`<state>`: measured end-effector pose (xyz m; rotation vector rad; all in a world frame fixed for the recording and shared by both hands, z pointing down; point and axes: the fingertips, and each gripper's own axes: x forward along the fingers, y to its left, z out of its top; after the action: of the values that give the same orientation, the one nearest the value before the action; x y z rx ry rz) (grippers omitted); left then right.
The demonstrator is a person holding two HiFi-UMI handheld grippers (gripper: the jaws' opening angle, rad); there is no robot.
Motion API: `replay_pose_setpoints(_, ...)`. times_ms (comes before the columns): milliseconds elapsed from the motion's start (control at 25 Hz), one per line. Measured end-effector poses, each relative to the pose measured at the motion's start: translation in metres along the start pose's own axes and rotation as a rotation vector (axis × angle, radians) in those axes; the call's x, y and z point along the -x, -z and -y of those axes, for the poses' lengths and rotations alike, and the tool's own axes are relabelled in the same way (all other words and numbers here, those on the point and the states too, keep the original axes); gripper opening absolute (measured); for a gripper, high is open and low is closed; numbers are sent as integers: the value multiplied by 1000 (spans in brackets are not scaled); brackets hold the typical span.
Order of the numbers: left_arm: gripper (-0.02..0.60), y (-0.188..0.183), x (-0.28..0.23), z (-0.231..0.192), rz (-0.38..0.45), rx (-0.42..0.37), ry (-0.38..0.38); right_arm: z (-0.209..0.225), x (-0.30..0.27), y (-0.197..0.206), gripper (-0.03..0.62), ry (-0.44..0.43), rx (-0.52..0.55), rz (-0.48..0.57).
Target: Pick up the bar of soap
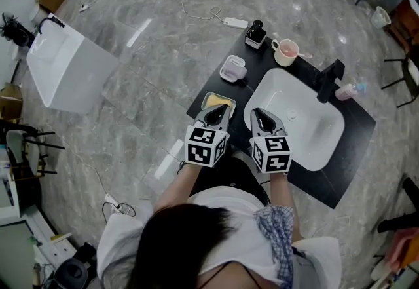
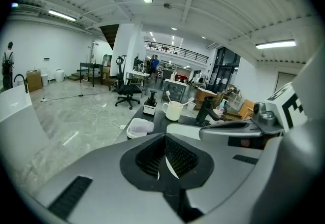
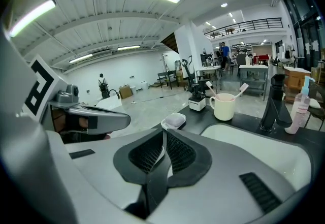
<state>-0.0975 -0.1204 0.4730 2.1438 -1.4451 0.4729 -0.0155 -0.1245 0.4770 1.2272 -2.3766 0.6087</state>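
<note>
Task barely started. The bar of soap (image 1: 219,101) (the yellow block, I take it) lies in a shallow tray (image 1: 205,101) at the near left edge of the black desk (image 1: 265,65), just left of the white sink (image 1: 330,143). It is not lifted and nothing grips it.

The left claw (image 1: 217,112) hangs right over the near end of the tray, tip angled down and forward at the soap. Whether it touches can't be told from above. Its own view shows the jaws clenched together with nothing between them. The right claw (image 1: 262,115) is beside it over the near rim of the sink, jaws also pressed together, empty. So both claws are closed and neither holds anything.

Done: the approach only, with the left claw lined up near the soap. Left to do: spread the jaws, drop them round the bar, clamp, raise it clear of the tray. The left claw looks the likelier picker, being closest.

The white lidded box (image 1: 233,69), cup (image 1: 286,52) with toothbrushes and tap (image 1: 329,81) stand further back, out of the way.
</note>
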Motion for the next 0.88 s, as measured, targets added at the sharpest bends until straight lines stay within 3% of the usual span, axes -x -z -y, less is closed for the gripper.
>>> replay_pose_setpoints(360, 12, -7, -16, -9, -16, 0, 31, 0, -22, -17, 17, -27, 41, -10)
replay_pose_setpoints(880, 12, -14, -32, -58, -14, 60, 14, -5, -91, -53, 18, -34, 279, -86)
